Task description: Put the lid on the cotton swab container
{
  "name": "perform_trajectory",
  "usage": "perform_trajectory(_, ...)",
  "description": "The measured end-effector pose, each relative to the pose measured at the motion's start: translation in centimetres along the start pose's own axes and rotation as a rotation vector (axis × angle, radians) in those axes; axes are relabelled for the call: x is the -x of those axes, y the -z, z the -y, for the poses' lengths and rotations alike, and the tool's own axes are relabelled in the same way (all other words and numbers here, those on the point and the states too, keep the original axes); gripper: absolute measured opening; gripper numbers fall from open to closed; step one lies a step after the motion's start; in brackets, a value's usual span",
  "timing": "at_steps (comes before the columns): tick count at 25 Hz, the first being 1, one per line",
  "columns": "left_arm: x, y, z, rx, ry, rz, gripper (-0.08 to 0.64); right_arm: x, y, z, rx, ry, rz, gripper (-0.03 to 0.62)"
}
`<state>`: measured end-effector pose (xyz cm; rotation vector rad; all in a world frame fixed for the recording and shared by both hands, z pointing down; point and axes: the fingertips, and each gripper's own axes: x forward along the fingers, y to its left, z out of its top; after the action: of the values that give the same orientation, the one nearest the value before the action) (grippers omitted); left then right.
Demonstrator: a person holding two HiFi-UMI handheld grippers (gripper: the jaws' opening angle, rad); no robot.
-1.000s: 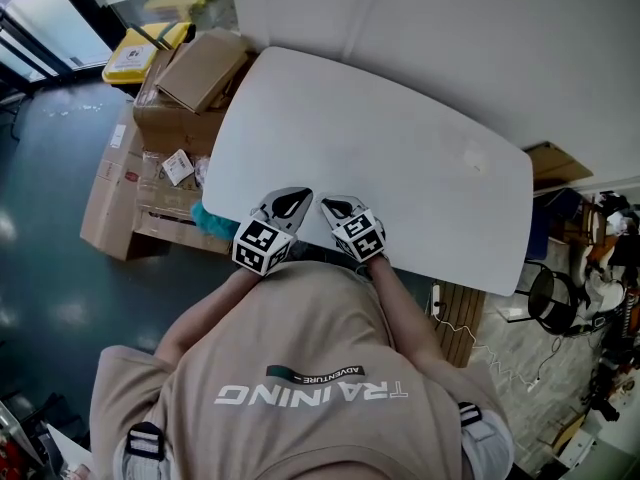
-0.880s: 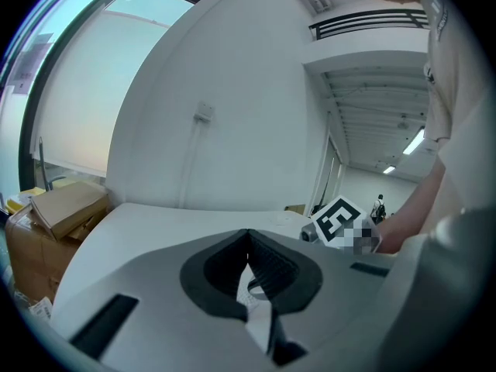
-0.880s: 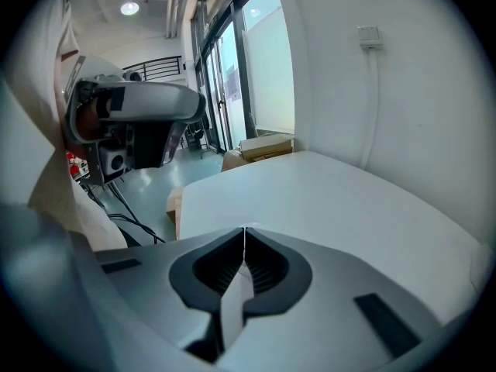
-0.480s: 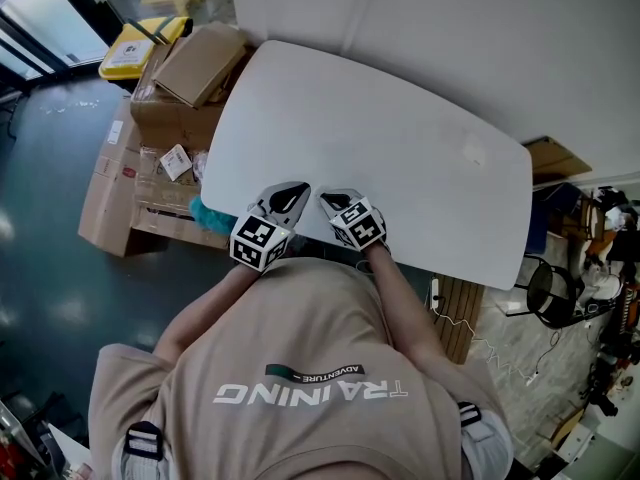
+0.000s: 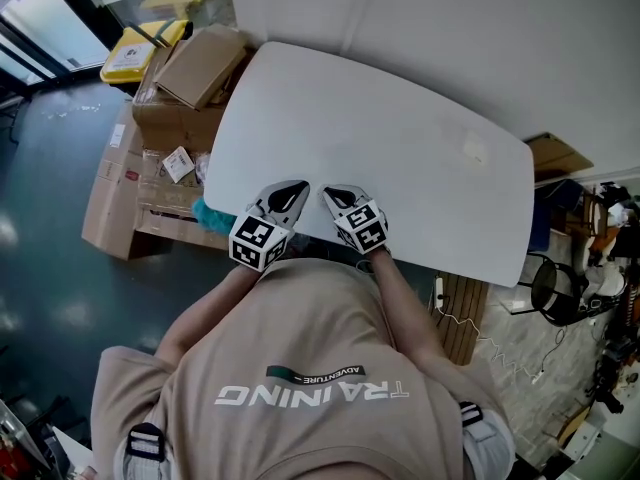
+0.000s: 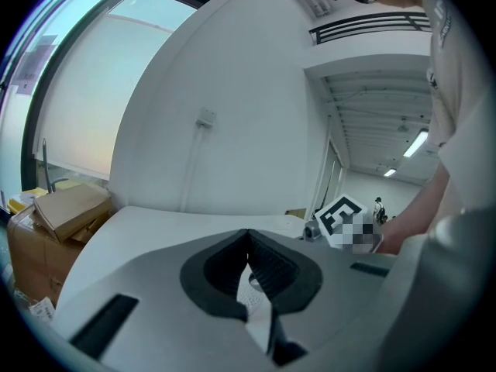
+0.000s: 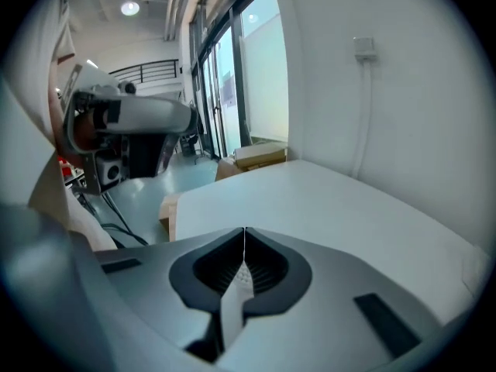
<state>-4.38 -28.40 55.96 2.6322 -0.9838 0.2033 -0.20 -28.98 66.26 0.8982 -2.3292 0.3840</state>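
Here the left gripper point(image 5: 298, 192) and right gripper point(image 5: 330, 196) hover side by side over the near edge of the white table point(image 5: 400, 108), jaws pressed together on nothing. Far right on it lies a faint patch point(image 5: 473, 151) (too dim to identify). Cardboard boxes point(image 5: 170, 98) stand left.

The left gripper point(image 6: 248, 237) is matt plastic, the table point(image 5: 400, 148) smooth, matt.
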Motion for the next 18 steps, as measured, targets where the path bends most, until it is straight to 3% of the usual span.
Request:
perform_trajectory(8,1.3,-2.6,-0.6,-0.021,-0.016,0.067,0.012,7.0,-5.7,0.7,-0.063,0.091,0.308,0.018)
perform_trajectory(18,2.6,-6.5,0.0,-0.077,-0.008,0.157,0.012,13.2,-8.6,0.8,-0.090,0.215,0.475,0.018)
